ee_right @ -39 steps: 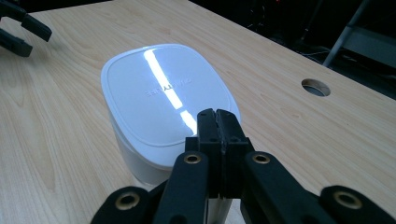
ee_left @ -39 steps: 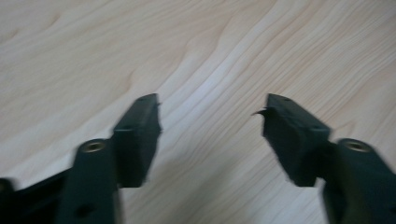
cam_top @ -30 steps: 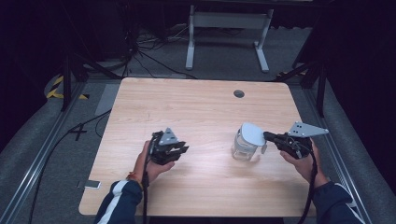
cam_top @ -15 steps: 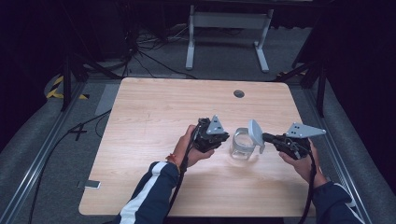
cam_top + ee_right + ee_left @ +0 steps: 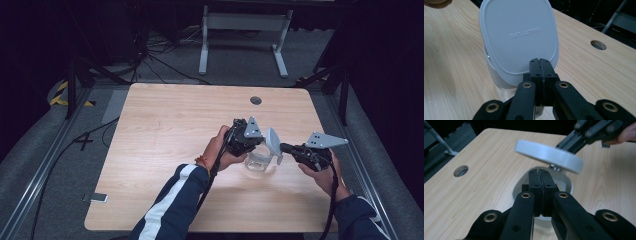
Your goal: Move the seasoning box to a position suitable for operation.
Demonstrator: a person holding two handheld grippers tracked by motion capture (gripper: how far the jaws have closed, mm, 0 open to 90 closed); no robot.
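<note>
Surface (image 5: 165, 150): pale wood, rounded corners, a round hole (image 5: 256, 100) near the far edge.

Tub (image 5: 260, 162): clear, rounded-square, upright on the surface toward the right edge, about midway between the near and far edges. Seen past the left tongs' tips in the left gripper view (image 5: 566, 183) and under the lid in the right gripper view (image 5: 499, 80).

Lid (image 5: 272, 142): grey-white, rounded-square, raised lettering on its face (image 5: 519, 37). Lifted off and tilted above the tub, its lower edge close over the tub's rim; whether it touches the rim cannot be told. Seen from the side, slanted over the tub's mouth, in the left gripper view (image 5: 549, 156).

Right tongs (image 5: 284, 147): closed at the lid's edge, tips pressed together with no gap (image 5: 540, 66); seem to pinch the rim and carry the lid. Held by the right hand (image 5: 322, 172) near the right edge.

Left tongs (image 5: 255, 145): closed with nothing between them, tips meeting (image 5: 539, 173) just above the tub's open mouth, under the tilted lid. Held by the left hand (image 5: 217, 150).

Floor beyond the far edge: grey frame (image 5: 242, 30), cables (image 5: 150, 55).
</note>
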